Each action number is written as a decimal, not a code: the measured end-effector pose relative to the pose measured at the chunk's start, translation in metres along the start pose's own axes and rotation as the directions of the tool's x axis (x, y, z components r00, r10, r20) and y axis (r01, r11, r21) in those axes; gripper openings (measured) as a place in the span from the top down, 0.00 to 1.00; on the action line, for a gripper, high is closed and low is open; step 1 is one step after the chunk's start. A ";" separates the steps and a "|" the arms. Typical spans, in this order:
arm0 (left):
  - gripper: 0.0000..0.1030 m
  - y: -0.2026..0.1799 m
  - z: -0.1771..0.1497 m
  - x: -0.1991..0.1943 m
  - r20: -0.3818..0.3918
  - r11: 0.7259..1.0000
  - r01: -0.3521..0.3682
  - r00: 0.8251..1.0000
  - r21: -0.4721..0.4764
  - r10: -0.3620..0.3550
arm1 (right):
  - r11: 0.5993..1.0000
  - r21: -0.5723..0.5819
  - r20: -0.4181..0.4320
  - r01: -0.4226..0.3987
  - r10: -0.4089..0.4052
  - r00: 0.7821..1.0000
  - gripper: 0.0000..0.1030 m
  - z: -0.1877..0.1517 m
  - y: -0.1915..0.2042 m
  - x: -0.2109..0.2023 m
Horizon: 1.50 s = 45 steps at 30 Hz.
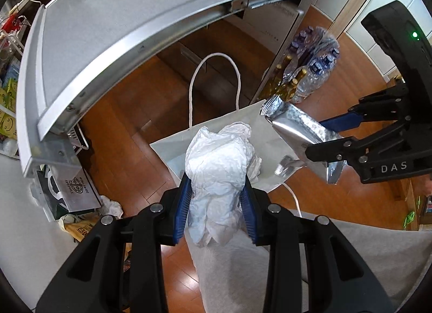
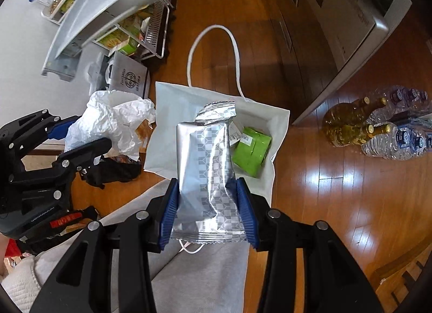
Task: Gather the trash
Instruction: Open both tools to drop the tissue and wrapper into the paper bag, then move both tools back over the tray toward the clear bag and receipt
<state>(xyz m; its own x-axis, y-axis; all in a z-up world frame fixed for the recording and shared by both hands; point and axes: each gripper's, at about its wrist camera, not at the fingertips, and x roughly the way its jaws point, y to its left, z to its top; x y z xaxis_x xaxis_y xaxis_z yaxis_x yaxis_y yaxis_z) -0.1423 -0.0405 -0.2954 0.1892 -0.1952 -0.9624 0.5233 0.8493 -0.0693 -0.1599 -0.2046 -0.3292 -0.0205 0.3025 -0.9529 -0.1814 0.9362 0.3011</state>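
Both grippers hang over the open white paper bag (image 2: pixel 172 113) on the wooden floor. Left gripper (image 1: pixel 216 202): fingers clenched on crumpled white paper (image 1: pixel 218 161). Right gripper (image 2: pixel 208 205): fingers clamped on silver foil wrapper (image 2: pixel 205 167). Only the right view shows the green packet (image 2: pixel 251 150) inside the bag.

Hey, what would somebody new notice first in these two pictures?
Two pieces of trash held over a white paper bag on the wooden floor: the left hand-held gripper clamps crumpled white paper, the right hand-held gripper a silver foil wrapper. A green packet already lies inside the bag.
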 end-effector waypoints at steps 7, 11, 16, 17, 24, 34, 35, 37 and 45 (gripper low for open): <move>0.41 0.001 0.008 0.003 -0.007 1.000 -0.009 1.000 -0.003 0.009 | 1.000 0.011 -0.004 0.004 -0.004 1.000 0.47 0.006 -0.002 0.000; 0.33 0.003 0.012 0.001 -0.002 1.000 -0.030 1.000 -0.006 0.030 | 1.000 0.017 -0.007 0.015 -0.015 1.000 0.36 0.008 -0.004 0.000; 0.28 0.015 0.011 -0.010 0.009 0.998 -0.046 0.999 -0.049 0.047 | 0.999 0.012 0.016 0.041 -0.041 0.999 0.35 0.005 -0.003 -0.013; 0.28 0.016 0.011 -0.013 0.014 0.997 -0.045 0.999 -0.055 0.046 | 0.998 -0.001 0.029 0.063 -0.063 0.998 0.35 0.004 -0.001 -0.019; 0.20 0.023 0.010 -0.058 0.106 0.992 -0.061 0.992 -0.107 0.072 | 0.986 -0.043 0.219 0.162 -0.149 0.964 0.27 -0.002 0.020 -0.094; 0.11 0.033 0.032 -0.143 0.330 0.982 -0.055 0.937 -0.182 0.114 | 0.988 -0.009 0.553 0.154 -0.123 0.824 0.11 0.009 0.050 -0.218; 0.08 0.035 0.035 -0.149 0.349 0.980 -0.060 0.929 -0.191 0.125 | 0.988 -0.005 0.581 0.155 -0.123 0.805 0.09 0.011 0.052 -0.227; 0.06 0.041 0.043 -0.165 0.399 0.973 -0.072 0.903 -0.221 0.158 | 0.988 0.008 0.647 0.157 -0.125 0.752 0.06 0.014 0.056 -0.249; 0.04 0.082 0.074 -0.220 0.546 0.938 -0.064 0.798 -0.340 0.253 | 0.961 0.013 0.864 0.277 -0.151 0.481 0.04 0.027 0.090 -0.321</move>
<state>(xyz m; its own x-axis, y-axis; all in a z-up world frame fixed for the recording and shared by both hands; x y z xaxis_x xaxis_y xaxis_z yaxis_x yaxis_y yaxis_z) -0.0791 0.0358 -0.0699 0.7373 -0.2095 -0.6423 0.1967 0.9761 -0.0926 -0.1427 -0.2125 0.0049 0.8667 0.1591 -0.4727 -0.1668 0.9857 0.0260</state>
